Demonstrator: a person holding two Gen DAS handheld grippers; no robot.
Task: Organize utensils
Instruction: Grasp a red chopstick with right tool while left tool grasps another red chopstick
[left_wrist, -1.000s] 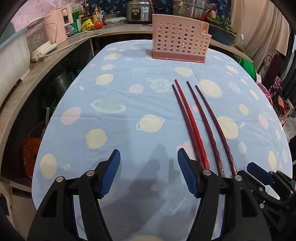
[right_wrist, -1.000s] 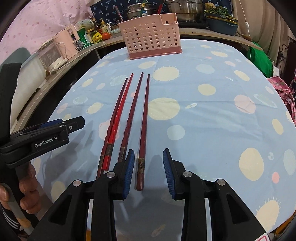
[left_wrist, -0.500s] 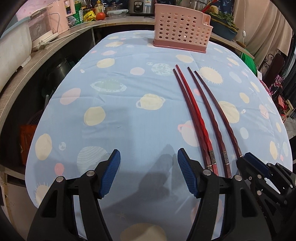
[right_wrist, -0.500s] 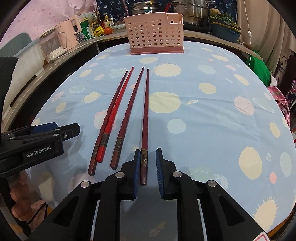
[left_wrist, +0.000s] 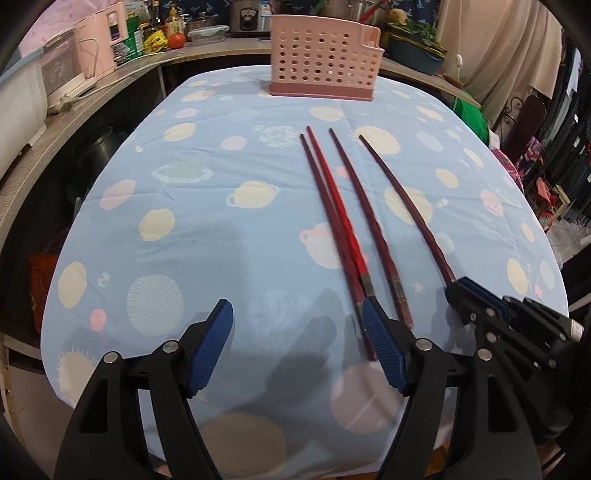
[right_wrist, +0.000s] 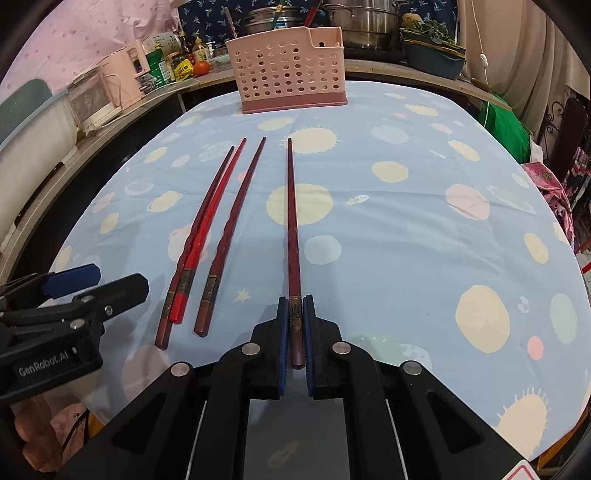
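Observation:
Three dark red chopsticks (left_wrist: 343, 225) (right_wrist: 207, 236) lie side by side on the blue planet-print tablecloth (left_wrist: 221, 229), tips toward a pink perforated utensil basket (left_wrist: 325, 55) (right_wrist: 288, 77) at the far edge. My right gripper (right_wrist: 294, 308) (left_wrist: 463, 295) is shut on the thick end of one more dark red chopstick (right_wrist: 292, 229) (left_wrist: 406, 206), which angles away from the others. My left gripper (left_wrist: 297, 347) (right_wrist: 107, 282) is open, its jaws opening over bare cloth. Its right finger (left_wrist: 384, 347) covers the near ends of the two leftmost chopsticks.
A counter (left_wrist: 110, 92) curves along the left and back with pink appliances (right_wrist: 110, 92), bottles, a tomato and pots. A green bag (right_wrist: 506, 125) and clutter stand off the right side. The table's near edge is close. A person's hand (right_wrist: 37, 435) shows at lower left.
My right gripper has closed on the rightmost chopstick, which now angles away from the other three. My left gripper has drawn back toward the near edge, beside the chopsticks' thick ends.

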